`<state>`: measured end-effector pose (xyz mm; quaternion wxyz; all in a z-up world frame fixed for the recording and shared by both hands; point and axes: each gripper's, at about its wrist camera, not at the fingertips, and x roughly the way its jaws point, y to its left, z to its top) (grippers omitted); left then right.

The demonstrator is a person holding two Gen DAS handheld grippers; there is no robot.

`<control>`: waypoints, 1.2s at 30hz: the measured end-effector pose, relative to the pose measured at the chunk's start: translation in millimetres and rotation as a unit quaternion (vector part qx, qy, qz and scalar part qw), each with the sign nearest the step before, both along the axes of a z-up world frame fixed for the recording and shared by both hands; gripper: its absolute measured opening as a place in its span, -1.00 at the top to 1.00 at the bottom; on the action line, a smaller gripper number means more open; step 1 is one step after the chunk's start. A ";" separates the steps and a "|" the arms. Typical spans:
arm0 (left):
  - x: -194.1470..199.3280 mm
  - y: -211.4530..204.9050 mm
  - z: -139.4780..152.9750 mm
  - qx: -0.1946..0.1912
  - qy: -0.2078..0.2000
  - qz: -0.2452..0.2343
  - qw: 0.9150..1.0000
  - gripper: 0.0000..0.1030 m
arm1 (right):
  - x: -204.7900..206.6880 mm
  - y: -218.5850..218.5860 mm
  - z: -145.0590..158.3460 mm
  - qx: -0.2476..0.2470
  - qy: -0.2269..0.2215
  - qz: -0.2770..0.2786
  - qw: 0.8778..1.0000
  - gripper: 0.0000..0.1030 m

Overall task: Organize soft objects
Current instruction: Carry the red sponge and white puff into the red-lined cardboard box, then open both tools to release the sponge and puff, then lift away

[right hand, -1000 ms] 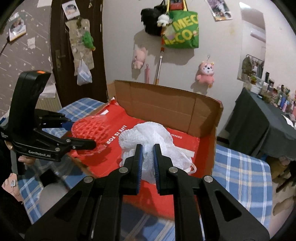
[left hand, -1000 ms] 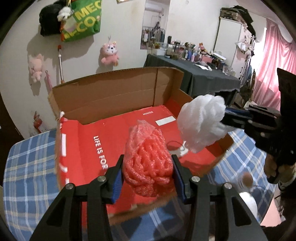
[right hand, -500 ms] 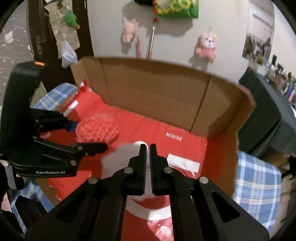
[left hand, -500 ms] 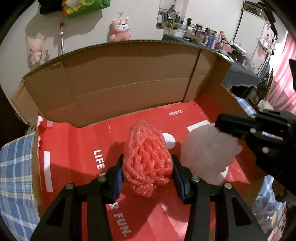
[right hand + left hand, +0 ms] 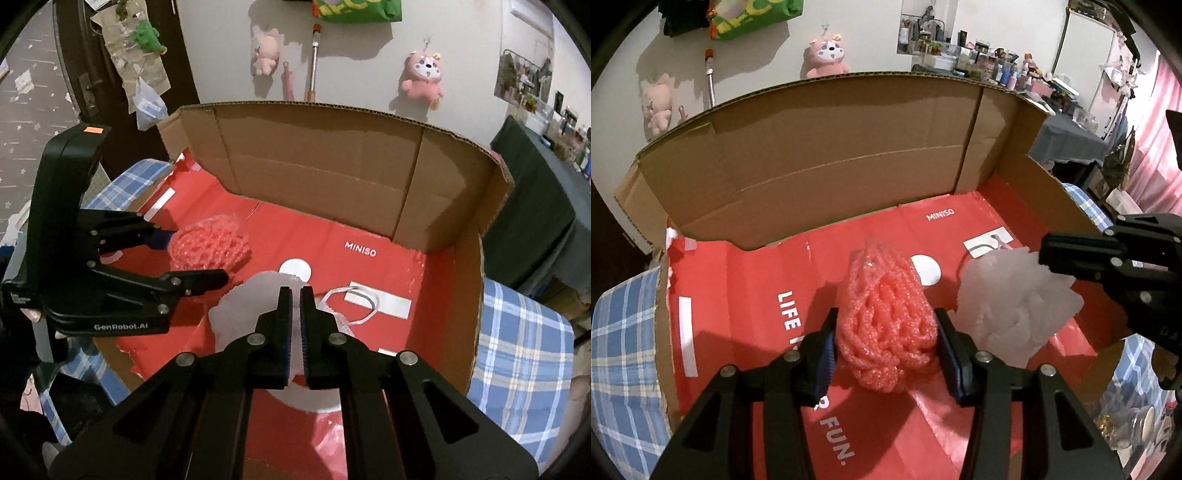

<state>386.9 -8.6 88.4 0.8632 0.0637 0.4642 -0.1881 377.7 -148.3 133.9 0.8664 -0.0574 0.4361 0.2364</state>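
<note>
Left gripper (image 5: 886, 341) opening around pink mesh (image 5: 886, 317); right gripper (image 5: 295, 314) clamps white pouf (image 5: 243, 314) over box (image 5: 461, 280) for release

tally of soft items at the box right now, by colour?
Pink mesh bundle, held in the left hand-held gripper: 1
White mesh puff, held in the right hand-held gripper: 1
Total: 2, both low inside the box
</note>
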 end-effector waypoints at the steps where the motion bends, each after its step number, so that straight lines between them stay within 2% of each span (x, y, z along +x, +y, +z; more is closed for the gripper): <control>1: -1.5 1.8 -0.1 0.001 0.000 0.002 1.000 -0.01 | -1.4 -0.1 0.2 0.000 0.002 -0.002 1.000 0.89; 2: -2.4 2.5 -0.3 0.002 0.001 0.003 1.000 -0.01 | -2.4 -0.2 0.8 0.002 0.002 -0.001 1.000 0.84; 4: -4.6 4.8 -0.5 0.002 0.003 0.004 1.000 -0.01 | -4.2 -1.3 3.4 0.008 0.003 -0.006 1.000 0.59; 5: -5.6 5.8 -0.7 0.002 0.002 0.005 1.000 -0.01 | -4.3 -1.3 4.7 0.010 0.006 -0.006 1.000 0.26; 6: -7.5 7.3 -0.5 0.002 0.001 0.005 1.000 -0.01 | -4.5 -0.7 6.0 0.011 0.006 -0.006 1.000 -0.37; 7: -8.8 7.8 -0.2 0.002 0.002 0.005 1.000 -0.01 | -5.9 -0.7 8.1 0.012 0.002 -0.006 1.000 -0.56; 8: -10.0 8.6 -0.7 0.001 0.002 0.005 1.000 -0.01 | -9.1 -0.1 11.3 0.014 -0.009 -0.004 1.000 -0.62; 10: -13.3 10.9 -0.9 0.001 0.003 0.006 1.000 -0.01 | -13.6 2.6 15.9 0.006 -0.021 -0.003 1.000 -0.63; 13: -16.6 11.4 -1.5 0.005 0.004 0.006 1.000 -0.01 | -10.5 5.6 9.7 0.016 0.013 0.000 1.000 -0.62; 17: -15.8 10.8 -5.3 0.006 0.007 0.008 1.000 -0.01 | 2.6 18.0 -14.9 -0.027 0.043 -0.020 0.999 -0.62; 19: -14.5 10.9 -7.1 0.007 0.011 0.009 1.000 -0.01 | 8.7 21.3 -24.9 -0.027 0.052 -0.027 0.998 -0.58; 20: -13.9 10.3 -7.3 0.009 0.011 0.010 1.000 -0.01 | 13.4 21.7 -28.1 -0.018 0.061 -0.025 0.998 -0.31; 21: -12.9 10.3 -7.4 0.009 0.011 0.010 1.000 -0.01 | 15.7 21.6 -29.2 -0.013 0.060 -0.025 0.998 0.20; 22: -11.4 10.3 -7.1 0.010 0.011 0.010 1.000 -0.01 | 18.1 20.4 -30.4 -0.011 0.059 -0.028 0.998 0.25; 24: -7.1 6.0 -6.8 0.011 0.011 0.011 1.000 -0.01 | 23.8 16.9 -26.0 0.004 0.055 -0.029 0.998 0.47; 29: 4.4 0.0 -5.5 0.016 0.009 0.014 1.000 -0.01 | 36.7 15.0 -13.8 -0.001 0.034 -0.033 0.999 0.63; 36: 33.7 -8.5 -4.4 0.024 0.009 0.029 0.999 -0.01 | 54.5 16.2 -4.4 -0.008 0.008 -0.058 0.998 0.67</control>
